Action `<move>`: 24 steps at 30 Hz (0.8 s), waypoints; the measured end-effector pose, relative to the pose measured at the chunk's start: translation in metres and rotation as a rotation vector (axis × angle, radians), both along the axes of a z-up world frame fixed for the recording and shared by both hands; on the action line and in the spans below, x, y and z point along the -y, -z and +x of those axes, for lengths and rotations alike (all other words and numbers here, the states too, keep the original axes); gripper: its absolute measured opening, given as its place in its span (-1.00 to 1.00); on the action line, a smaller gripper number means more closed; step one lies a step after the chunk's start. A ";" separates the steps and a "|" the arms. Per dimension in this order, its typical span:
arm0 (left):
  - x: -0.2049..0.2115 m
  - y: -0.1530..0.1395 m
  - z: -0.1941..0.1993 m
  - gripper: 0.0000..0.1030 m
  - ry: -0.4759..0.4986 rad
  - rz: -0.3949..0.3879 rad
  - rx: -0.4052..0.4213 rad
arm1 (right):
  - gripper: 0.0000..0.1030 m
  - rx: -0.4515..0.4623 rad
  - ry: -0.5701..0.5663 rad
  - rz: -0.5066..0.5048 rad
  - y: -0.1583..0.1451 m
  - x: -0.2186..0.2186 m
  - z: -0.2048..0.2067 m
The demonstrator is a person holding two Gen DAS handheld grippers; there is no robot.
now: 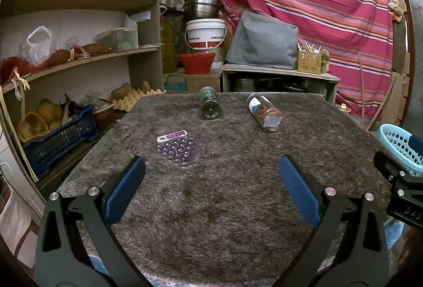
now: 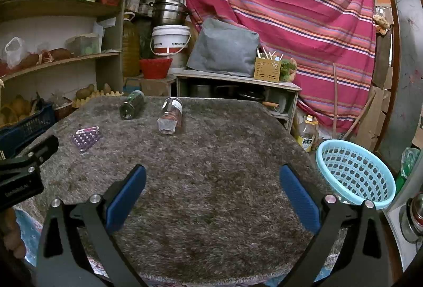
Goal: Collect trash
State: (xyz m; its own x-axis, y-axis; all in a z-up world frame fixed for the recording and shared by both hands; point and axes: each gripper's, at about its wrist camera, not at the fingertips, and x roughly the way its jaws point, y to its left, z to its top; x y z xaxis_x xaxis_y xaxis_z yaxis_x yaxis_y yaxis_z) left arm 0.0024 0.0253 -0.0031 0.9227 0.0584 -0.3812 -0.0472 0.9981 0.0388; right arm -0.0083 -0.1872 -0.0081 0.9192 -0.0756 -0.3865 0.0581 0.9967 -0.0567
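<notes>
On the grey shaggy desk (image 1: 224, 194) lie a purple blister pack (image 1: 177, 149) and two toppled bottles (image 1: 210, 103); the left gripper (image 1: 212, 173) gapes, holding nothing.

Table: we are seeing a grey shaggy rug (image 1: 224, 194) covering it.
Far edge: green bottle (image 1: 210, 103) and clear jar (image 1: 264, 112) are lying down.
Left edge: purple blister pack (image 1: 177, 149) is lying flat.

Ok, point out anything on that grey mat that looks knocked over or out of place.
Two bottles lie on their sides at the far end of the grey mat: a green bottle and a clear bottle beside it, apart. A purple blister pack lies flat nearer the left tool. Nothing looks spilled.
</notes>
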 end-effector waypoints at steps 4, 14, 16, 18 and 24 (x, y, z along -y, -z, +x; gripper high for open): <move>-0.001 -0.001 0.000 0.90 0.002 0.002 0.002 | 0.92 -0.002 -0.001 0.004 0.000 0.000 0.000; -0.001 -0.005 -0.001 0.90 -0.002 0.008 0.011 | 0.92 0.000 -0.001 0.003 0.000 0.001 -0.001; -0.002 -0.006 -0.001 0.90 -0.002 0.010 0.012 | 0.92 0.005 0.001 0.000 -0.001 0.002 -0.001; -0.002 -0.007 -0.001 0.90 -0.002 0.010 0.013 | 0.92 0.006 0.002 -0.001 -0.002 0.002 -0.001; -0.002 -0.006 -0.002 0.90 -0.002 0.010 0.014 | 0.92 0.008 0.002 -0.002 -0.002 0.002 -0.002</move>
